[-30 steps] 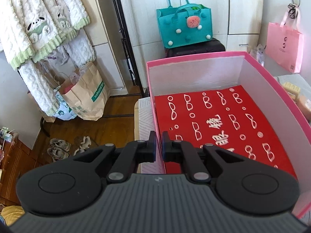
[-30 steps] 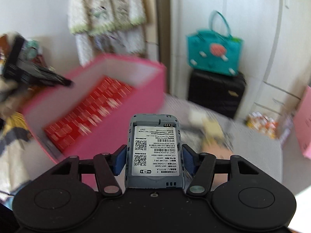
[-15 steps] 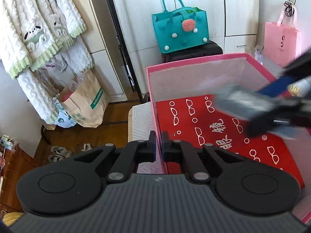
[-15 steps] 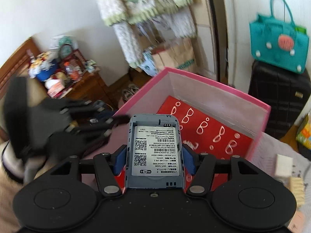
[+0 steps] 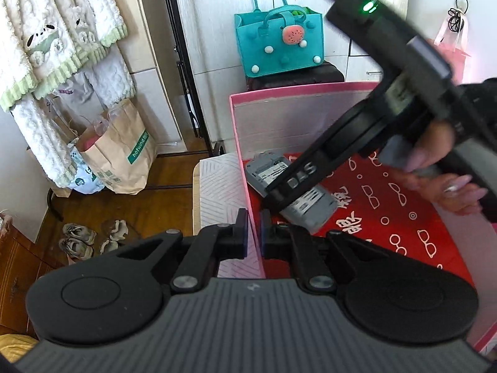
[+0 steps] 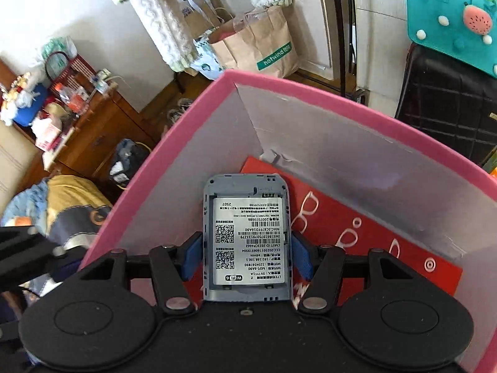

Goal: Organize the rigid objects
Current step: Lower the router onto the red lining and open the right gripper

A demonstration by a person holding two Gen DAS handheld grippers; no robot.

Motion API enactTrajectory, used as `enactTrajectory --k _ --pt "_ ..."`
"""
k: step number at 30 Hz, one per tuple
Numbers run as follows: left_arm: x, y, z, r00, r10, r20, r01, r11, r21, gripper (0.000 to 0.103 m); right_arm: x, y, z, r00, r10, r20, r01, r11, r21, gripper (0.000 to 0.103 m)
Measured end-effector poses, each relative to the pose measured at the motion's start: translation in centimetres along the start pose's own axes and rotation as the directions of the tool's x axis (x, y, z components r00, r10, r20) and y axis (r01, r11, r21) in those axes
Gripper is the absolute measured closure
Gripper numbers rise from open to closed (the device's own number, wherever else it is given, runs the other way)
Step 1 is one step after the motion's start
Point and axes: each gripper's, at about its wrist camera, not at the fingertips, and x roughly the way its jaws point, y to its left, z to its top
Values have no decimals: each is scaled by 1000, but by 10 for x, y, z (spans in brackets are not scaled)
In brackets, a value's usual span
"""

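Note:
A pink box [image 5: 298, 88] with a red patterned floor stands in front of me. My left gripper [image 5: 253, 230] is shut on the box's left wall. My right gripper [image 6: 247, 253] is shut on a grey WiFi router [image 6: 247, 239], label side up, and holds it low inside the box's near-left corner [image 6: 248, 118]. In the left wrist view the router [image 5: 279, 183] lies against the red floor by the left wall, under my right gripper [image 5: 273, 199], which reaches in from the upper right.
A teal bag [image 5: 278, 45] sits on a black suitcase behind the box. Paper bags [image 5: 124, 152] and shoes [image 5: 93, 237] are on the wooden floor to the left. A wooden cabinet [image 6: 77, 118] with clutter stands further left.
My right gripper has carried the router from outside the box over its rim and down into the left corner. The left gripper has kept its hold on the wall.

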Motion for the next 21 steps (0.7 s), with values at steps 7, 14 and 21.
enactTrajectory --k 7,14,21 --pt "-1 -4 -2 1000 6 14 -6 1000 2 96 10 -14 3 999 -30 15 29 997 77 37" --pt "0 -6 -3 1000 17 -7 -18 1000 -18 96 -35 1 -14 981 -31 194 29 1000 11 18" --pt "2 -11 -8 999 46 -16 -46 999 11 96 -113 -6 -51 968 -17 252 19 1000 -4 18"
